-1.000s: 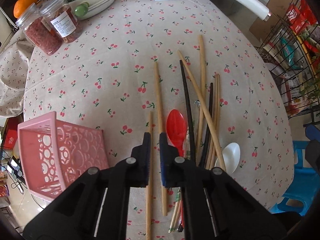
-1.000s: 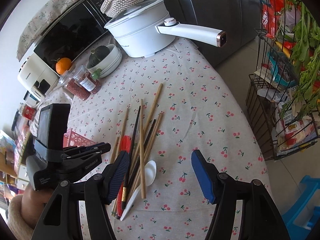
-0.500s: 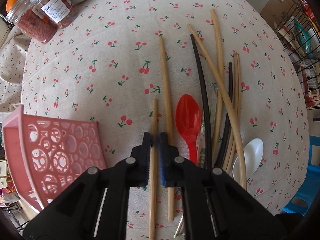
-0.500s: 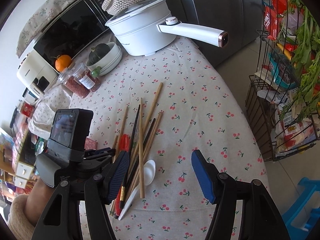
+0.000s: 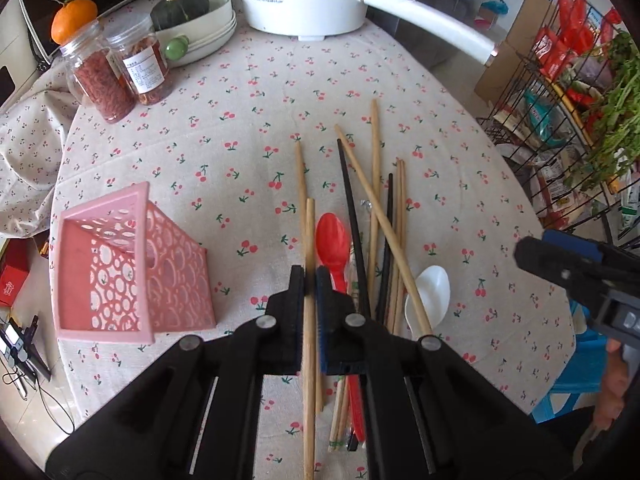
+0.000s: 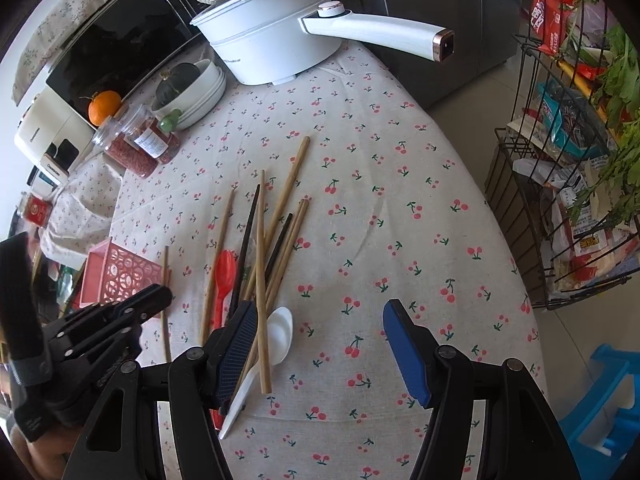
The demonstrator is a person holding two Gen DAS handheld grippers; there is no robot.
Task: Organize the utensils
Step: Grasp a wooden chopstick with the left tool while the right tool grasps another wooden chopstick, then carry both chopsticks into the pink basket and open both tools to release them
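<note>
**Cherry-print cloth, one chopstick pinched**

Cherry-printed tablecloth (image 5: pixel 248 120) covered the rounded table, its near edge hidden behind the black gripper arms. The lower ends of the scattered wooden and black chopsticks (image 5: pixel 376 208) were cut off from the left wrist view by the left gripper (image 5: pixel 310 280), so their count was unclear. That gripper's jaws were pinched onto a single wooden chopstick (image 5: pixel 309 232), which ran lengthwise between the pads, just left of a glossy red plastic spoon (image 5: pixel 332 240). A perforated pink plastic basket (image 5: pixel 120 264) lay tipped on its side to the left. The right gripper (image 6: pixel 320 344) hung with jaws wide and nothing between them, a white spoon (image 6: pixel 280 332) just below its left pad.
</note>
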